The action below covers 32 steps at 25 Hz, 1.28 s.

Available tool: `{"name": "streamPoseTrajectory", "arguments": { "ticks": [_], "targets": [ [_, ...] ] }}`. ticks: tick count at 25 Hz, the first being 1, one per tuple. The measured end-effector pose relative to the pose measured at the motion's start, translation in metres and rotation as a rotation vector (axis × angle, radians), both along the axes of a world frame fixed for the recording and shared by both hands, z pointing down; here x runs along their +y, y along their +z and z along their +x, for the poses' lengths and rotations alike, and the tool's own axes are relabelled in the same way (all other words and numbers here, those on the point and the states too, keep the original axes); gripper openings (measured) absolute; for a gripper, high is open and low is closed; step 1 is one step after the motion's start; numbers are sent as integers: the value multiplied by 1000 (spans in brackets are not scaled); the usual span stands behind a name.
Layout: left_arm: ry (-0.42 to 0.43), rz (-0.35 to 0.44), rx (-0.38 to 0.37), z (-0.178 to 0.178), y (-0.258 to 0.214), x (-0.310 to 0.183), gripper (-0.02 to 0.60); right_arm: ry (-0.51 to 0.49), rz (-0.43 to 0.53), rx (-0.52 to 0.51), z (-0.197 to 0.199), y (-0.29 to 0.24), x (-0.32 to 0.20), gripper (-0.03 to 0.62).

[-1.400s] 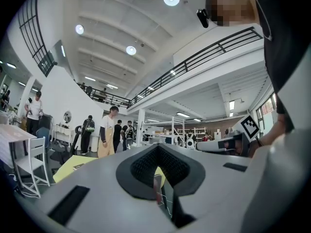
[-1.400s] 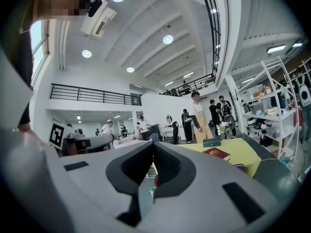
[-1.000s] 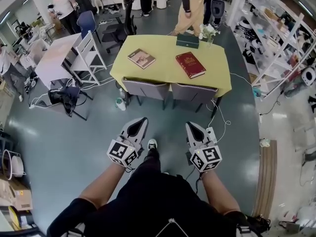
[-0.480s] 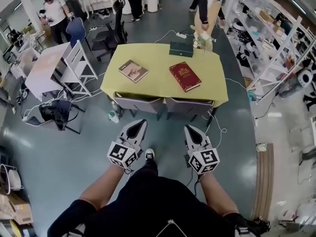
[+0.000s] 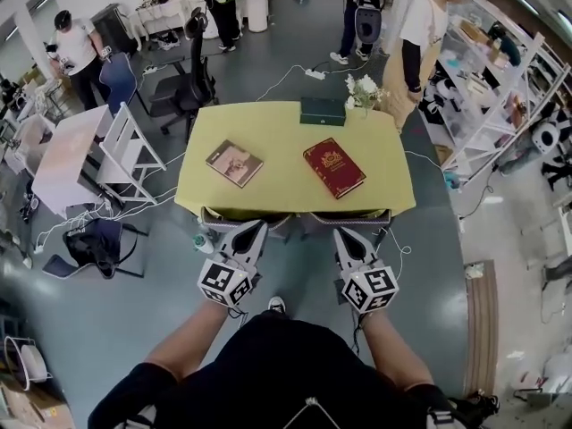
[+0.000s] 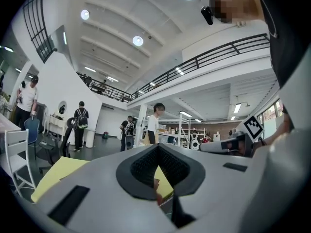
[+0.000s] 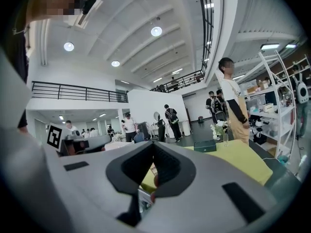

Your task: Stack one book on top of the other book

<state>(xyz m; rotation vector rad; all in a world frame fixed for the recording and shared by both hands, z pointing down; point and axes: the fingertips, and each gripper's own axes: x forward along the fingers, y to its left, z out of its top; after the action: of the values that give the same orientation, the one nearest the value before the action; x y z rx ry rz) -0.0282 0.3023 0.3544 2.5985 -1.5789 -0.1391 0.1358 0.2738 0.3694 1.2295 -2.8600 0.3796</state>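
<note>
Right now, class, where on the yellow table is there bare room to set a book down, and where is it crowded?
The table is bare between the brown book and red book, along its near edge before both, and at the far left corner. The far right edge is crowded: green box and flowers.

Left gripper [image 6: 157,152]: jaws together, nothing between them, held level in front of the yellow table [image 6: 57,174]. White chair [image 6: 17,152] left of the table; beyond the table stand a backpack wearer [image 6: 80,125] and a person in a white shirt [image 6: 154,126]. Right gripper [image 6: 216,145] right of the table, its marker cube uppermost.
</note>
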Motion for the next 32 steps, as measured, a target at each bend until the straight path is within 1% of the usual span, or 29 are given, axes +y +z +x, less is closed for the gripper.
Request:
{"name": "streamPoseTrajectory", "arguments": {
  "ticks": [7,10,14,18,23,25,28,32],
  "targets": [
    [56,30,-2,-21,-9,-75,8,69,9,19,-23,-6,-68,14],
    [60,32,-1,-26,-8,-99,9,75,-2,22,-26,-3,-88,14],
    [52,10,9,-26,1,-130,8,67,-32,1,-21,5,-119,14],
    [30,-15,11,-23,9,-165,9,22,-27,0,-20,5,-156,14],
    [-30,-2,13,-16,7,-227,8,-22,7,2,-16,0,-229,14],
    [-47,1,17,-8,4,-251,9,-36,19,5,-11,-5,-258,14],
    [-69,15,1,5,-3,-289,9,-69,41,9,-5,-14,-299,14],
    [-113,21,5,21,-10,-333,9,-116,38,10,8,-15,-345,14]
  ]
}}
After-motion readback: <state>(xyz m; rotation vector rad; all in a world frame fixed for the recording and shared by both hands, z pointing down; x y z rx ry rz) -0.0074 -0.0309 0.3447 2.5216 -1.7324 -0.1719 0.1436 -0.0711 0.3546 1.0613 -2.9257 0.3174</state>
